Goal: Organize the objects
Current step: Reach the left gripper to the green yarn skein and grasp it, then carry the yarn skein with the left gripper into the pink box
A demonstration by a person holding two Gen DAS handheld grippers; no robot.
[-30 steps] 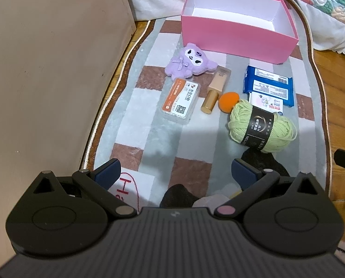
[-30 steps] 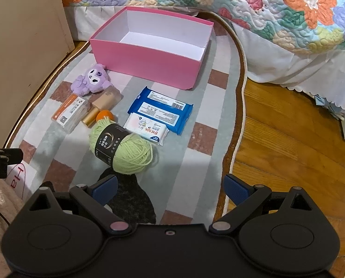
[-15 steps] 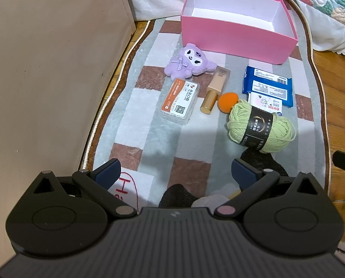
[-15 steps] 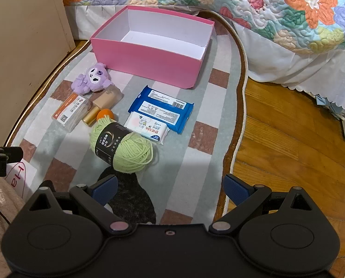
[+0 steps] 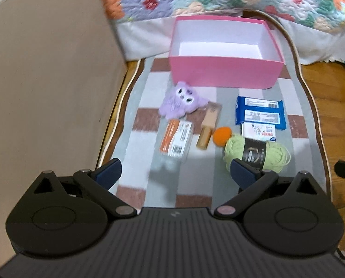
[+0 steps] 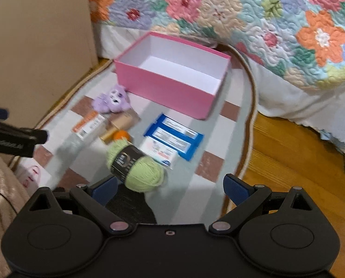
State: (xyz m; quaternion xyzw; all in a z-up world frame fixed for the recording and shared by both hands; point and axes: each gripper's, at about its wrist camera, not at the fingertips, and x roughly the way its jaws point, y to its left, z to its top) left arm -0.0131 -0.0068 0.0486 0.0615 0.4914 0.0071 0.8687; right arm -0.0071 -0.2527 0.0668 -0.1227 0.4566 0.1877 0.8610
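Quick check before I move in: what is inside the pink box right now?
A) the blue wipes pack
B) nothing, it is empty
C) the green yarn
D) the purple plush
B: the pink box shows only its bare white inside, while the purple plush, green yarn and blue wipes pack all lie on the rug in front of it.

Beside the pink box, motion blur smears the labels on the orange packet and blue wipes; their print is unreadable.
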